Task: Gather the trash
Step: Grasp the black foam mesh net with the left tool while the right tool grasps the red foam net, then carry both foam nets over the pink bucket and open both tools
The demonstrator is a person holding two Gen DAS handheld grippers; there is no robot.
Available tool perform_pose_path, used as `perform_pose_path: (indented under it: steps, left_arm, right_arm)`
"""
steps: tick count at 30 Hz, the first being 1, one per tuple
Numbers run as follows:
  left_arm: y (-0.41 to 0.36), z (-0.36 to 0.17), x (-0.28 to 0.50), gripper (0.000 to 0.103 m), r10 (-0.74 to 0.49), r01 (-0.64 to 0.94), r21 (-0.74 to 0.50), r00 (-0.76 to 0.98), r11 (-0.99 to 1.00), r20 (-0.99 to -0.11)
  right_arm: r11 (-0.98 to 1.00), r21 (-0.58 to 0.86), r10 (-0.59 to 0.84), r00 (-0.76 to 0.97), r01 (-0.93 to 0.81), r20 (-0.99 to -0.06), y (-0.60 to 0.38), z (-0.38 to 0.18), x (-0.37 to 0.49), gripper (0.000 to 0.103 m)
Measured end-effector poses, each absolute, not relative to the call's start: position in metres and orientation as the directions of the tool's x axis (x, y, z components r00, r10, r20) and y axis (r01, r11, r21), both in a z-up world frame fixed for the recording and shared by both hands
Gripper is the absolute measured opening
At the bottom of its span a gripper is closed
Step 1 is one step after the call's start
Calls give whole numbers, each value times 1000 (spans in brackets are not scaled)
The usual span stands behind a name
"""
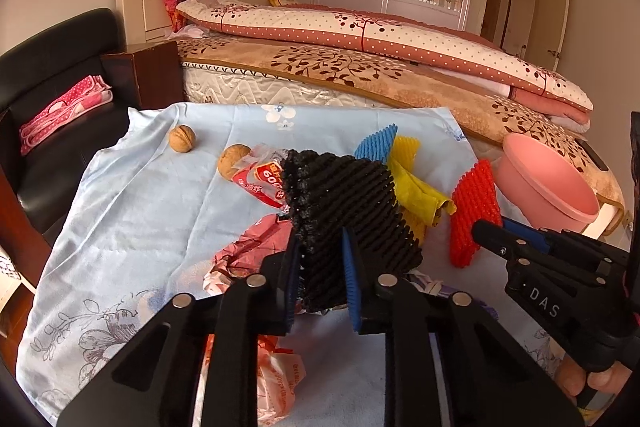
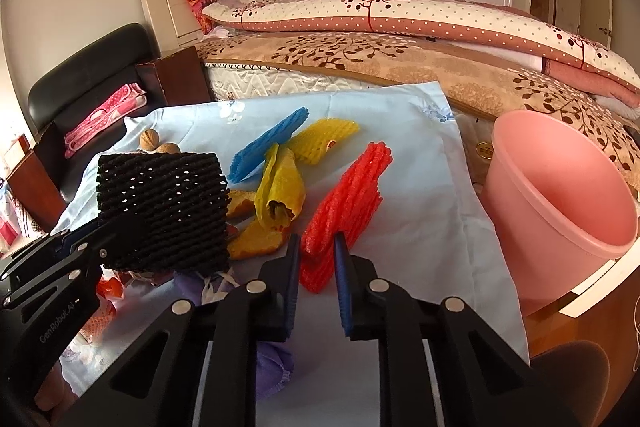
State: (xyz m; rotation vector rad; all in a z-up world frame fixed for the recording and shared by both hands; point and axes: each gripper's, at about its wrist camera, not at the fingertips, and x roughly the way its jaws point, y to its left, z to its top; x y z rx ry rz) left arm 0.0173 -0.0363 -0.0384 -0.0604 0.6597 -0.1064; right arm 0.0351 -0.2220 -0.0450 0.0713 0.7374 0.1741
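My left gripper (image 1: 322,241) is shut on a black foam net (image 1: 344,211) and holds it above the blue cloth (image 1: 140,211); the net also shows in the right wrist view (image 2: 164,211). My right gripper (image 2: 317,247) has its jaws around the near end of a red foam net (image 2: 344,211); I cannot tell whether they grip it. Blue (image 2: 268,151) and yellow (image 2: 324,141) foam nets, a yellow wrapper (image 2: 280,191), orange peel (image 2: 256,241) and two walnuts (image 1: 182,138) lie on the cloth. A pink bucket (image 2: 560,211) stands at the right.
Red-and-white plastic wrappers (image 1: 260,183) and crumpled bags (image 1: 276,375) lie under the left gripper. A purple cloth (image 2: 272,363) lies near the right gripper. A bed (image 1: 360,67) is behind the table, a black chair (image 1: 52,75) at the left.
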Motion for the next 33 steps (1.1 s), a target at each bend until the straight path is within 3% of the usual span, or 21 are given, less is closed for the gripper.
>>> perform_pose_path:
  steps: [7,19,33]
  left_arm:
    - [-37,-33,13,12,-123,77,-103,801,992,-586]
    - [-48,-3,7,11,-178,131,-127,839,983,-514]
    - [-123,25,33,11,-305,291,-104,828,951,-471]
  right_arm:
    - [981,151,190,740,-120,-645,-232,-42,32,11]
    - [976,204,180,787,-69,-590,-266,-24,22,11]
    - [975,208,45,843,80,-536,-337,0,22,11]
